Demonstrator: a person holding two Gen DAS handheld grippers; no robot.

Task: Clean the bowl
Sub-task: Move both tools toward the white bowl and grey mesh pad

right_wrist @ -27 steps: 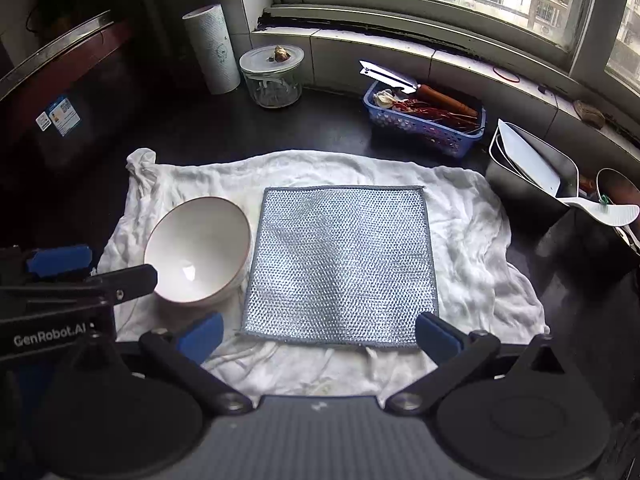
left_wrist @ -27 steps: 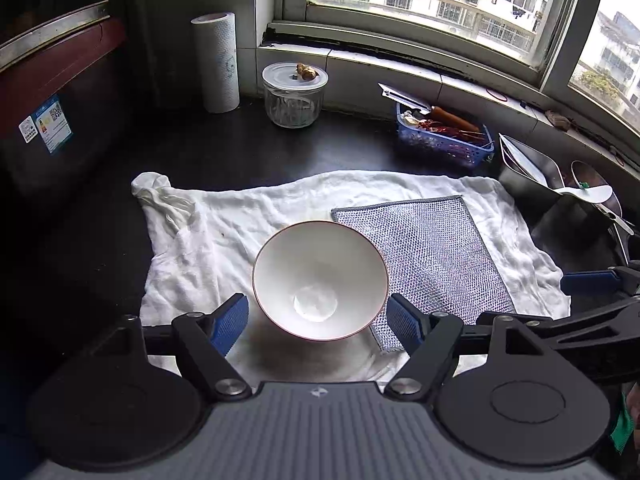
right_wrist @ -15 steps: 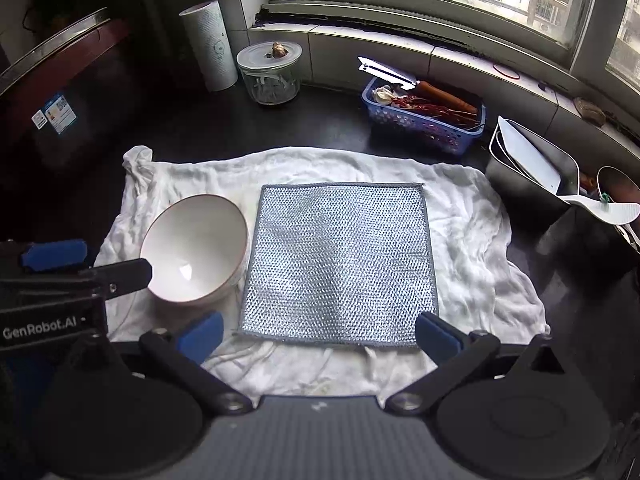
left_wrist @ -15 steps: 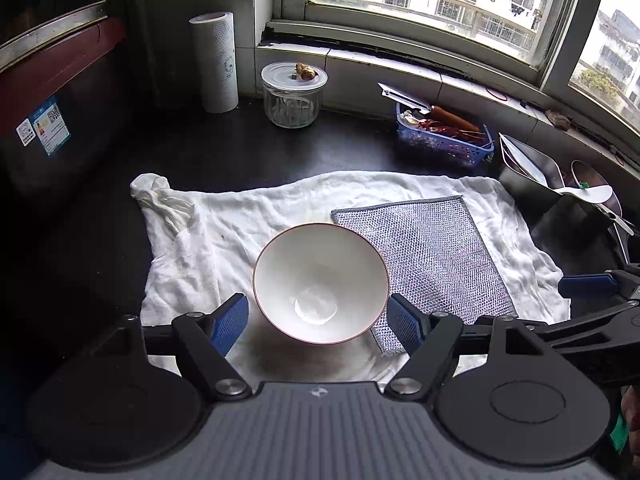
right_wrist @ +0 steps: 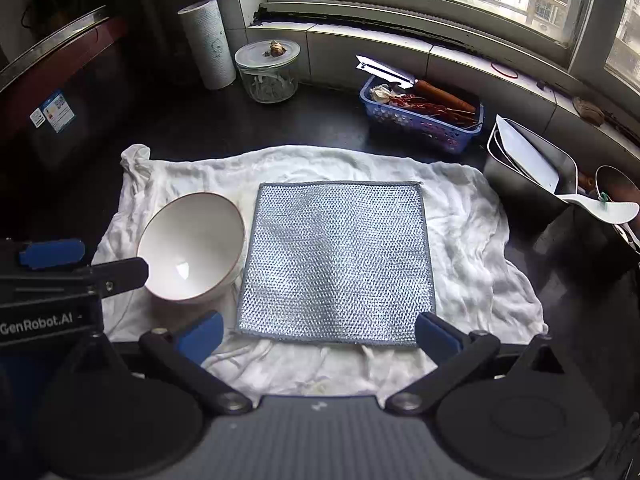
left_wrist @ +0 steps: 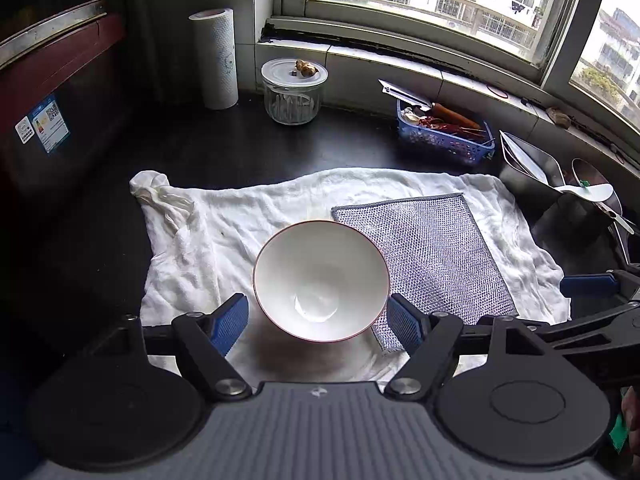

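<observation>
Two tongs in frame, both spread wide, nothing clamped. Left tongs (left_wrist: 318,318) hang over the bowl (left_wrist: 321,280), blue pads either side of its near rim with a gap on both sides, no contact visible. Right tongs (right_wrist: 318,334) hang over the near edge of the mesh scrub cloth (right_wrist: 336,260), pads clear of it.

Landmark: white towel (right_wrist: 468,216), spread crumpled on the dark desk (right_wrist: 320,120).
- Bowl: white, thin reddish rim, upright, on the towel's left half. Inside looks bare, only a light glare at the bottom.
- Mesh scrub cloth: silver-grey, square, lying flat on the towel's middle. Its left edge runs just beside the bowl; from the left wrist view the bowl's rim overlaps that edge, so touching or not I cannot tell.
- Towel's far-left corner is bunched into a knot.
- Beyond the towel, against the tiled sill: paper towel roll (left_wrist: 214,58) upright, glass jar (left_wrist: 293,90) with a clear lid and a small brown lump on the lid, blue plastic basket (right_wrist: 420,118) with red chillies and a serrated tool with a brown handle.
- Right of the towel: steel container (right_wrist: 532,168) holding a white board, then a white ladle (right_wrist: 608,208) resting across another pot.
- Left of the towel: dark appliance with a sticker (left_wrist: 42,124).

Left tongs' body shows at the left edge of the right wrist view, beside the bowl.
</observation>
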